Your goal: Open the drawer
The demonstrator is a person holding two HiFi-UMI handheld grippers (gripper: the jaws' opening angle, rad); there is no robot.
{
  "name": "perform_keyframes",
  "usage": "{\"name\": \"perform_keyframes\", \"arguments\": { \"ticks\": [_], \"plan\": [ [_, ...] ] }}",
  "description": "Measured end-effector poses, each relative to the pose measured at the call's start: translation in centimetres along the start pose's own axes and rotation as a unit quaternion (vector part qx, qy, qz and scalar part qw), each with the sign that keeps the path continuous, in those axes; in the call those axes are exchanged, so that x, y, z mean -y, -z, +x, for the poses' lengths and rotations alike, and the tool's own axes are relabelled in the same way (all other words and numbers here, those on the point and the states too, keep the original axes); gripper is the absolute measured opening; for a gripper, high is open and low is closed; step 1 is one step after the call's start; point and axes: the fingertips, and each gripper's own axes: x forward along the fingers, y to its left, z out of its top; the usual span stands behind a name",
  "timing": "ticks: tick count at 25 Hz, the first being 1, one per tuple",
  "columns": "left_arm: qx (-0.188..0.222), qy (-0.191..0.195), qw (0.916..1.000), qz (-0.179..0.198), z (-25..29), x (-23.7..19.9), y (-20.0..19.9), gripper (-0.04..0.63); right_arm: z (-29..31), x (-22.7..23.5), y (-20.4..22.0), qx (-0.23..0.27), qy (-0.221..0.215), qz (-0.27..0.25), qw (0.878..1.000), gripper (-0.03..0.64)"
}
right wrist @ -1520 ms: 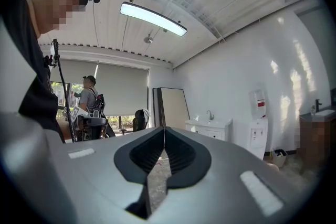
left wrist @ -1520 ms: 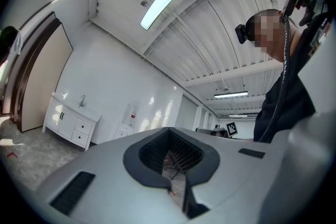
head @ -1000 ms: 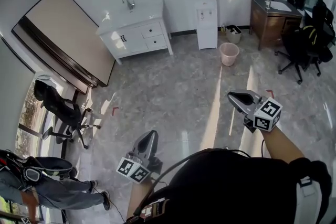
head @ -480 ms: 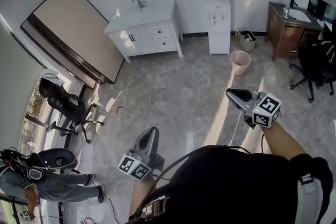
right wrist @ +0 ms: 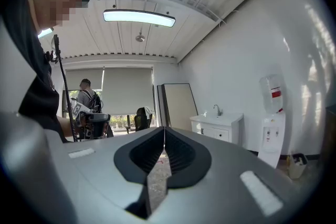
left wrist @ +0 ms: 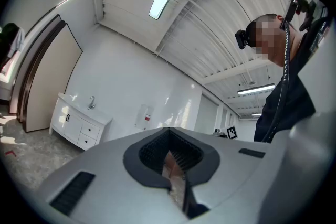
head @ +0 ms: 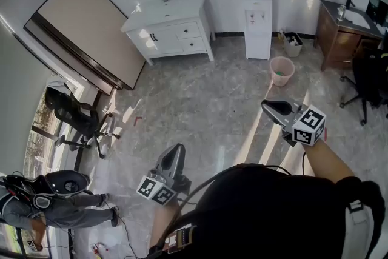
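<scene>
The left gripper (head: pixel 176 149) and the right gripper (head: pixel 271 108) were both held out level ahead of the person. On each the jaws were pressed together with nothing between them.

Beyond them lay a wide stretch of marble floor (head: pixel 200 106). A pink waste bin (head: pixel 282 70) and a water dispenser (head: pixel 257 15) stood near its far edge, to the right.

The task's thing was well apart from both grippers. Two stacked drawers (head: pixel 190 37) sat in the right half of a white vanity cabinet (head: pixel 144 26), which stood at the floor's far edge against the back wall.

The cabinet's long axis ran along that wall. The drawer fronts faced out into the room towards the person, so either drawer would probably slide straight out from the wall.

Several things could go wrong from here:
- Shut jaws would only butt against a drawer pull, so they would have to spread first.
- The cabinet doors (head: pixel 150 40) with dark handles sat just beside the drawers, so a gripper might catch the wrong handle.
- A pull angled off the drawer's line of travel could bind it.
- The task does not say which drawer is meant.
</scene>
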Motion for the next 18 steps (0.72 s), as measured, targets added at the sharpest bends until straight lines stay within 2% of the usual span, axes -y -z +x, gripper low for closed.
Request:
{"name": "perform_keyframes", "arguments": {
  "ticks": [5,9,18],
  "plan": [
    [-0.002,0.011,0.9999,-0.004,2.1,-2.7,0.1,0.0,1.7,2.0,0.8,-0.007,0.01,0.005,1.0,0.006],
    [-0.002,0.032,0.9994,-0.01,3.6,-6.6,-0.5,0.0,4.8,3.0,0.8,-0.013,0.026,0.0,1.0,0.006],
    [-0.013,0.102,0.9947,0.001,6.5,-17.6,-6.5,0.0,14.4,3.6,-3.6,-0.001,0.088,-0.023,0.996,0.006]
  ]
}}
